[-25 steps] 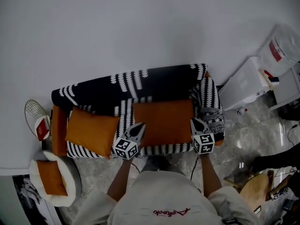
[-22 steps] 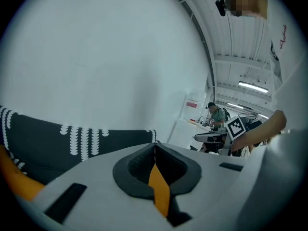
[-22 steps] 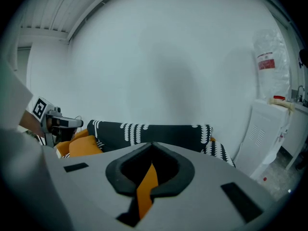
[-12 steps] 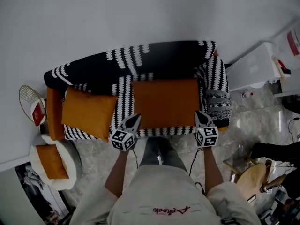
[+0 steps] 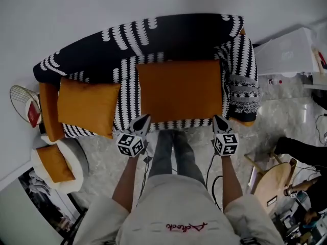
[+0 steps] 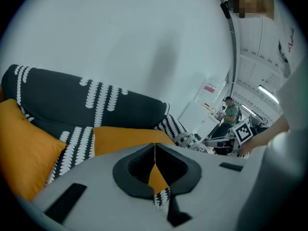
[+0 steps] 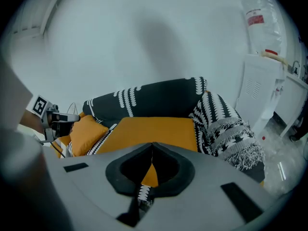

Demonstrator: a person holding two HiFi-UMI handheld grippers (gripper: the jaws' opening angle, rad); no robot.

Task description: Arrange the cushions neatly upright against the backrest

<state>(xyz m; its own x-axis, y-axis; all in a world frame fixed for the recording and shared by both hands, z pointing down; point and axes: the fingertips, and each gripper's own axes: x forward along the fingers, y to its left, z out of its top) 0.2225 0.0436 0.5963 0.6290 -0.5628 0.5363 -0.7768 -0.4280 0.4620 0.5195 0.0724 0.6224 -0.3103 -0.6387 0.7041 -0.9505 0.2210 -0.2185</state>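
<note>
White wall (image 5: 102, 4) and pale marbled floor (image 5: 286, 111) frame a black-and-white sofa (image 5: 127, 96). On its seat the big cushion (image 5: 180, 90) lies flat, its far edge at the foot of the backrest (image 5: 153, 34), not standing against it. The small cushion (image 5: 84, 107) sits at the seat's left end. The right gripper view suggests that it is half propped, but how upright it is I cannot tell. A patterned cushion (image 5: 244, 93) slumps against the right arm.

None of the cushions has shifted over the last second. What has changed is the person's reach. Both grippers were over the big cushion's two sides and have dropped towards the seat's front edge as the body leaned in, so the sofa now fills more of the head view.

The left gripper (image 5: 144, 119) points at the big cushion's near left corner and the right gripper (image 5: 218, 120) at its near right corner. Each has its jaws pressed together with nothing between them, and each gripper view shows only orange cloth beyond the tips.

This looks like the approach to lifting the big cushion by its front corners, which would need the jaws to part first.

Off to the left a pouf (image 5: 75, 157) with an orange pad stands on the floor, and a white cabinet (image 5: 286, 52) stands to the right.
</note>
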